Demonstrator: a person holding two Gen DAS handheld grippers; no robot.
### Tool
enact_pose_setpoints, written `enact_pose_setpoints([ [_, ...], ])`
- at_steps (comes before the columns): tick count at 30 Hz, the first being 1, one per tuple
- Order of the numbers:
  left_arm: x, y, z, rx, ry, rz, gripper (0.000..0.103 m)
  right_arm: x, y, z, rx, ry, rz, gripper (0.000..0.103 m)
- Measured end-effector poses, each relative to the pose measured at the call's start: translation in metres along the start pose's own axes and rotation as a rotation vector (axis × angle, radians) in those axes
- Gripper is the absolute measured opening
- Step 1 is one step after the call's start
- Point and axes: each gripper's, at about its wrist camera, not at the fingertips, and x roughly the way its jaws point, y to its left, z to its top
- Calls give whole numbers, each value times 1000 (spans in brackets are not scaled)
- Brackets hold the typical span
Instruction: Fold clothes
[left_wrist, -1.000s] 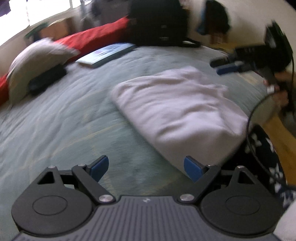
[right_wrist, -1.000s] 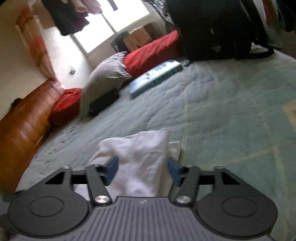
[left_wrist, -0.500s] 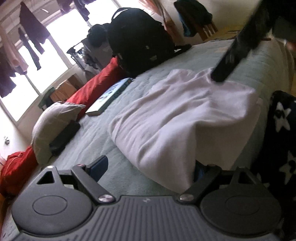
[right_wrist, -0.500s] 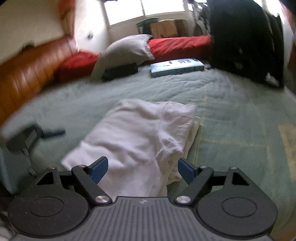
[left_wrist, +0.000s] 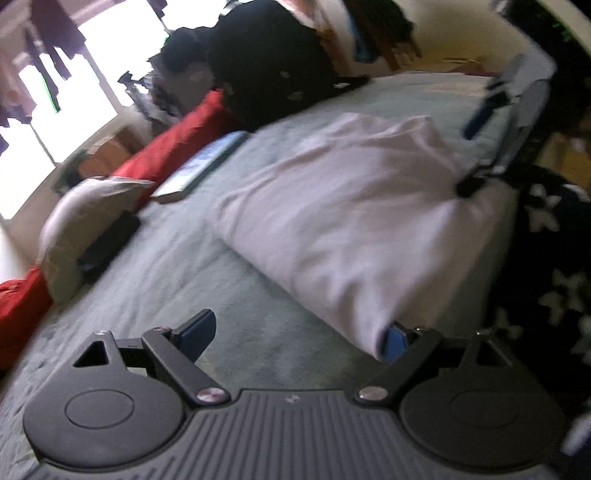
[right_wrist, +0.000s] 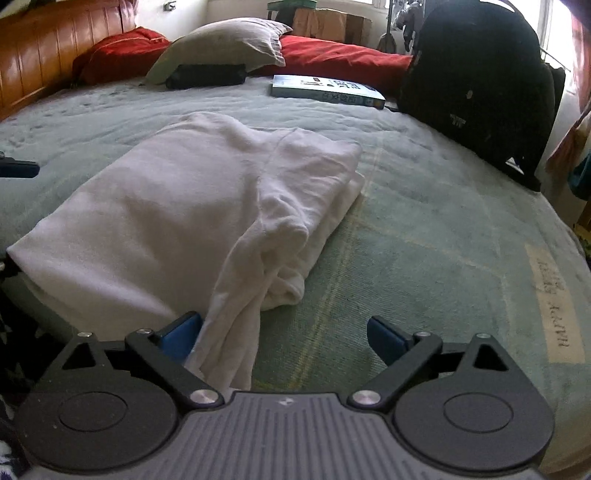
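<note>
A folded white garment (left_wrist: 351, 206) (right_wrist: 184, 199) lies on the green bed blanket (right_wrist: 424, 229). My left gripper (left_wrist: 297, 332) is open at the garment's near left corner. Its right pad is half hidden behind the cloth edge, and bare blanket lies between the fingers. My right gripper (right_wrist: 284, 330) sits at the garment's near right end and its jaws are opening. A loose fold of cloth lies against the left pad without being pinched. In the left wrist view, the right gripper's fingers (left_wrist: 480, 114) show beyond the garment's far side.
A book (right_wrist: 325, 90), a black backpack (right_wrist: 476, 92), a grey pillow (right_wrist: 221, 44) on a black case, and red cushions (right_wrist: 343, 55) line the far side. A wooden headboard (right_wrist: 44, 62) is at the left. Dark star-patterned fabric (left_wrist: 554, 258) lies at the bed edge.
The right gripper's jaws have widened and let go of the white cloth, and it has drawn back and rolled level. The left gripper has sunk to the garment's corner.
</note>
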Motion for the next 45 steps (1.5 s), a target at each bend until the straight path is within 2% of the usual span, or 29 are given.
enact_pose_setpoints([
  [2,-16,6,-1,2,-22,-71,90,-9,1,2,-11,-9,-5,97],
  [4,-30,18,2,-16,-52,-109,90,-22,3,5,-23,-34,-3,95],
  [6,-31,34,11,-46,-78,-94,90,-41,3,11,-24,-98,36,89],
  [8,-27,49,22,-73,-101,-63,90,-53,6,20,-33,-156,83,77],
  [10,-13,62,37,-108,-125,-35,90,-57,14,32,-83,-203,110,72],
  [12,4,70,50,-142,-136,-61,90,-49,21,42,-117,-217,138,68],
  [16,39,69,67,-204,-147,-159,90,-6,18,47,-87,-148,195,63],
  [18,50,64,66,-217,-148,-220,90,13,9,35,-79,-96,178,63],
  [20,66,55,60,-214,-108,-281,90,14,-1,22,-37,-102,183,66],
  [22,92,46,51,-199,25,-277,92,7,-4,17,-20,-104,174,65],
  [24,91,54,51,-249,26,-291,95,-1,0,15,-52,-99,137,65],
  [26,90,63,51,-299,27,-302,93,-9,10,17,-78,-98,113,65],
  [30,61,88,60,-370,-18,-162,93,-31,23,32,-90,-168,193,66],
  [33,49,96,63,-393,16,-56,95,-31,43,48,-108,-196,257,67],
  [35,43,96,58,-407,30,-28,95,-20,60,53,-136,-181,270,67],
  [39,37,88,45,-432,48,-28,95,12,90,35,-188,-66,267,68],
  [42,34,79,35,-427,66,-49,95,2,100,24,-247,-66,235,70],
  [43,34,76,34,-417,70,-49,95,-3,97,27,-236,-60,245,70],
  [45,32,74,36,-405,66,-44,95,-15,87,32,-203,-106,238,72],
])
